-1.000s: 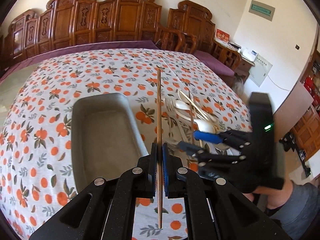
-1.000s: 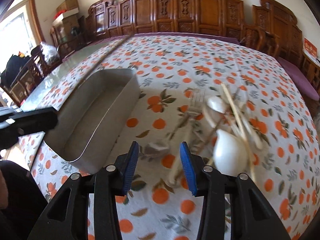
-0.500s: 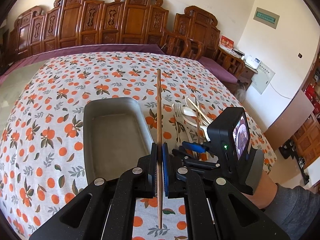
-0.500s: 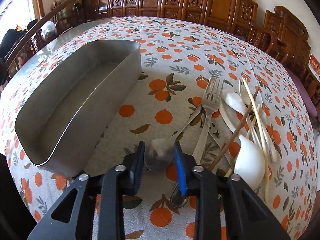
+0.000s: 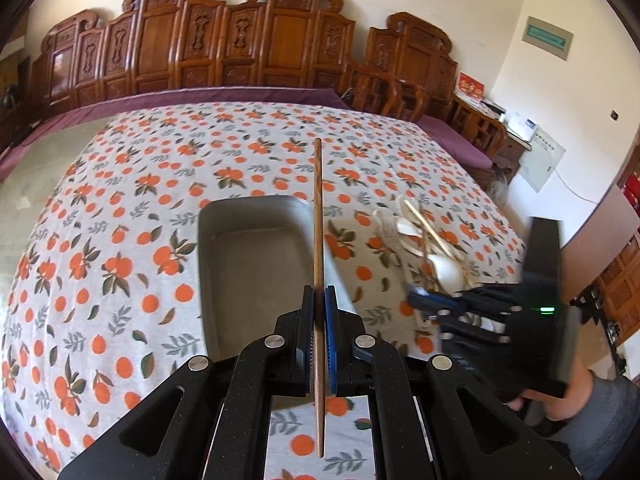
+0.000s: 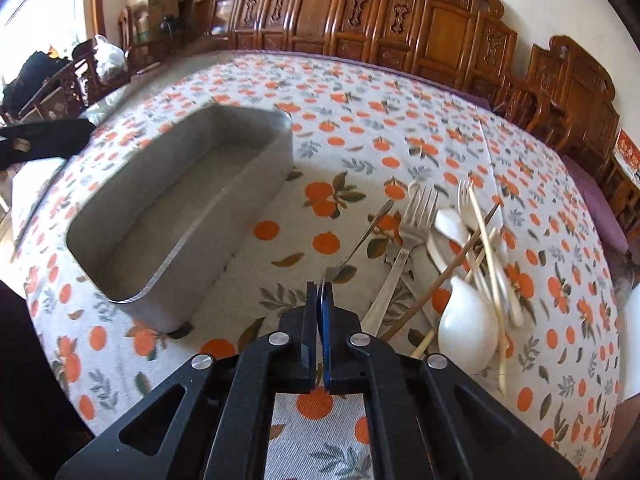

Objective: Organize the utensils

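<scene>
Clamping a dark wooden chopstick [image 5: 318, 240], the left gripper [image 5: 319, 300] has its jaws pressed tight on the stick, which runs straight ahead from between the pads and also pokes out behind them. Just ahead of that gripper and slightly to its left lies the metal tray [image 5: 248, 264] on the tabletop [image 5: 120, 208], the chopstick passing above the tray's right wall. The right gripper [image 6: 319, 294] has just been closing and now pinches the bowl of a metal spoon [image 6: 362, 240] between its pads; the spoon's handle slants away ahead and to the right. Just right of that gripper lies the heap of utensils: a metal fork [image 6: 404, 248], a white ladle-shaped spoon [image 6: 468, 320], a brown chopstick [image 6: 448, 268] and pale chopsticks [image 6: 490, 256] crossing one another. The tray [image 6: 180, 208] sits ahead and left of this gripper.
</scene>
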A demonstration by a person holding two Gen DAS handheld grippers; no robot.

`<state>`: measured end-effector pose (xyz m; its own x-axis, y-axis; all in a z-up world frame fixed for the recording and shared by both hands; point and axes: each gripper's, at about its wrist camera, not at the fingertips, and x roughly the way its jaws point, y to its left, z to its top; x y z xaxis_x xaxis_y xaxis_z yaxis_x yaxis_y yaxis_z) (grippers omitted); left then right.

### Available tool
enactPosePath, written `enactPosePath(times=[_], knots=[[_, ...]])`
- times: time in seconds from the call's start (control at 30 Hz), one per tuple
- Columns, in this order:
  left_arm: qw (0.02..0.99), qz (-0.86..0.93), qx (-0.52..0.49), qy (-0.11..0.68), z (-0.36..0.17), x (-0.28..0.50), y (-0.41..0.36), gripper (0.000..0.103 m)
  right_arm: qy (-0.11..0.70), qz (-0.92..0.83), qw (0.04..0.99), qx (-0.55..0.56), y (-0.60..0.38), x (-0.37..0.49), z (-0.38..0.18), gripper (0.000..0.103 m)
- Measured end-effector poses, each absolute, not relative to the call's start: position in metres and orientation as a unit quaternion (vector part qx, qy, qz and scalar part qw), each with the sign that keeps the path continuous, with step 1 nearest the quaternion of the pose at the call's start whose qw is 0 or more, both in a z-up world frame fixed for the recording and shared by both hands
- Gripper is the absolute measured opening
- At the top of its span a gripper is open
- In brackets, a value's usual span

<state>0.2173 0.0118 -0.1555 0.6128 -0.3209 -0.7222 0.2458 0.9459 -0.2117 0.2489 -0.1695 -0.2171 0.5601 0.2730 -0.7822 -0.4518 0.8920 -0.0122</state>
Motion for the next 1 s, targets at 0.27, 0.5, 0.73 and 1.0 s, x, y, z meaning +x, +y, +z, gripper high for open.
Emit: enactPosePath(times=[0.27, 0.5, 0.73, 1.0], knots=[[0.885, -0.131, -0.045, 0.445, -0.181, 0.234, 0.020, 0.004, 0.383, 0.232, 0.889, -0.091, -0.169, 0.235, -0.175, 0.003], [0.873, -0.109, -0.050, 0.472, -0.202, 0.250, 0.024, 0.004, 0.365, 0.257, 0.892, -0.075, -0.161, 0.223, -0.151, 0.003], [0.868, -0.101, -0.049, 0.483, -0.213, 0.264, 0.022, 0.004, 0.361, 0.272, 0.889, -0.076, -0.148, 0.215, -0.144, 0.003], [0.866, -0.086, -0.055, 0.489, -0.215, 0.270, 0.027, 0.005, 0.369, 0.280, 0.882, -0.084, -0.136, 0.215, -0.150, 0.003]])
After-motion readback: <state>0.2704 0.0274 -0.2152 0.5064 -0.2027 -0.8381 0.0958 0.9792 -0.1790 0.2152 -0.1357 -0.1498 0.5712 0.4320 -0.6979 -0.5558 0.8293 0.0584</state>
